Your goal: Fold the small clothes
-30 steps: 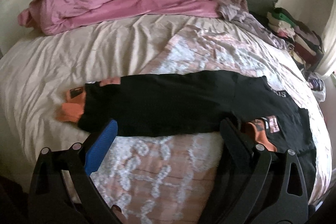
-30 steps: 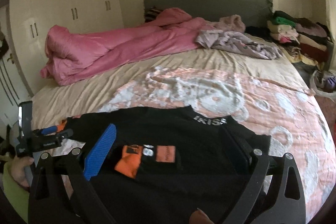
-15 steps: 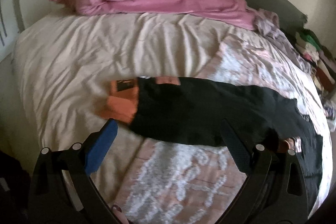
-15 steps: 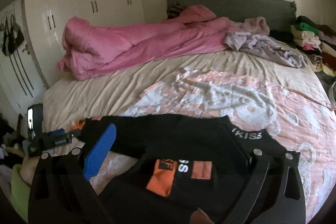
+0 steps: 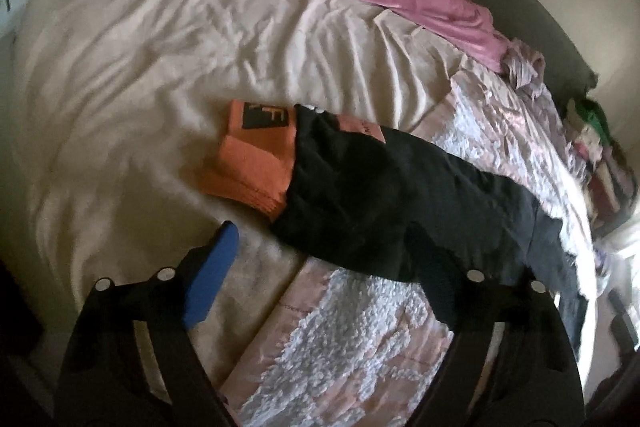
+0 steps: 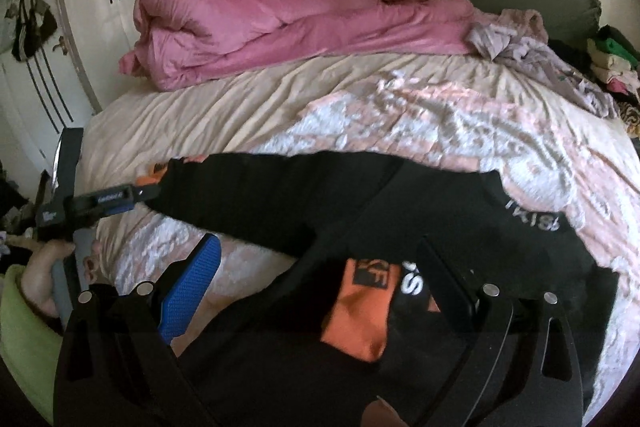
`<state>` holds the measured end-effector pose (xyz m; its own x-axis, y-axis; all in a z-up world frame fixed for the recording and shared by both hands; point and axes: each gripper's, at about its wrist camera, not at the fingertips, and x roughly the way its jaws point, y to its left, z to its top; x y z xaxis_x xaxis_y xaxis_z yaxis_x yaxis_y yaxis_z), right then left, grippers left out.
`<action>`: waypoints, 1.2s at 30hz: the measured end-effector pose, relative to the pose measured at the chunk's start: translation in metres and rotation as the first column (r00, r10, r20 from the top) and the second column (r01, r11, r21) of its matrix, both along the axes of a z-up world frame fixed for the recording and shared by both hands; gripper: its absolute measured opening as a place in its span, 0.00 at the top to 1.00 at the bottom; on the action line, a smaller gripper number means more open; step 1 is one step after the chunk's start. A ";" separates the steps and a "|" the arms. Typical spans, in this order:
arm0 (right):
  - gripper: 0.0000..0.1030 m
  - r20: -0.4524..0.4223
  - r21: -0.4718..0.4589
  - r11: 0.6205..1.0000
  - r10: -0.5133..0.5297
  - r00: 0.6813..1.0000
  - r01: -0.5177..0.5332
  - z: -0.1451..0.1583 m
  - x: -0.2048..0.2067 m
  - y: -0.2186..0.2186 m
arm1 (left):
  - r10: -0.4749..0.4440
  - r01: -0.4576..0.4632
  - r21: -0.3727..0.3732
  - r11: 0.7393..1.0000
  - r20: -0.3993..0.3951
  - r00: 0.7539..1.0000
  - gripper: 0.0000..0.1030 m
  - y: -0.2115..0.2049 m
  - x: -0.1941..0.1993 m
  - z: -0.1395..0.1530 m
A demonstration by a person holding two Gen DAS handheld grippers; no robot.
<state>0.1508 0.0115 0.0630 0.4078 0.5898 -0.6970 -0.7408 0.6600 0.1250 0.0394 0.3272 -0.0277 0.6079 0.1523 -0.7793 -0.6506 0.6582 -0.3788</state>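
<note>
Sleeve (image 5: 384,195) lies beyond spread left fingers (image 5: 332,267), right fingers (image 6: 320,275) spread over shirt (image 6: 440,211); shallow pinch risks cuff (image 5: 252,171) slipping, skewing fold.

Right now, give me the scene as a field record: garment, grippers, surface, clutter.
garment: black sweatshirt with orange cuffs, spread across the bed, one sleeve stretched out to the left
left gripper: open, hovering near the orange cuff, not touching it
right gripper: open, above the other sleeve's orange cuff
surface: bed sheet with a pink patterned blanket
clutter: pink duvet, stacked clothes
</note>
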 end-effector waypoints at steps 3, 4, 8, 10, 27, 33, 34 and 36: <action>0.06 -0.011 -0.006 1.000 -0.002 1.000 0.002 -0.007 0.001 0.001 | 0.033 -0.032 -0.027 0.999 0.013 0.999 0.36 0.007 0.000 -0.005; 0.06 -0.011 -0.010 1.000 -0.005 1.000 0.005 -0.010 0.001 0.002 | 0.045 -0.044 -0.035 0.998 0.023 0.999 0.36 0.010 0.000 -0.006; 0.06 -0.030 -0.022 1.000 -0.015 0.999 0.015 -0.021 0.003 0.001 | 0.100 -0.097 -0.074 0.993 0.048 0.994 0.41 0.022 0.002 -0.013; 0.06 -0.042 -0.020 1.000 -0.019 0.999 0.018 -0.025 0.002 -0.001 | 0.127 -0.123 -0.080 0.989 0.047 0.991 0.52 0.027 0.006 -0.016; 0.06 -0.093 0.040 0.986 -0.160 0.983 0.165 -0.032 0.000 -0.064 | 0.059 -0.062 0.012 0.998 0.179 0.982 0.93 0.009 0.007 0.017; 0.06 -0.113 0.075 0.973 -0.209 0.971 0.218 -0.025 0.002 -0.093 | -0.035 0.011 0.091 0.996 0.272 0.962 0.94 -0.027 0.005 0.061; 0.06 -0.113 0.079 0.972 -0.214 0.970 0.223 -0.024 0.002 -0.096 | -0.052 0.022 0.107 0.994 0.286 0.957 0.94 -0.034 0.006 0.068; 0.06 -0.114 0.093 0.966 -0.229 0.967 0.239 -0.020 0.002 -0.106 | -0.103 0.062 0.138 0.989 0.312 0.944 0.94 -0.052 0.011 0.086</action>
<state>0.1523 -0.0942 0.0430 0.4735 0.5583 -0.6813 -0.5471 0.7926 0.2693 0.0506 0.2754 0.0578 0.8352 0.1739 -0.5217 -0.4510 0.7595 -0.4688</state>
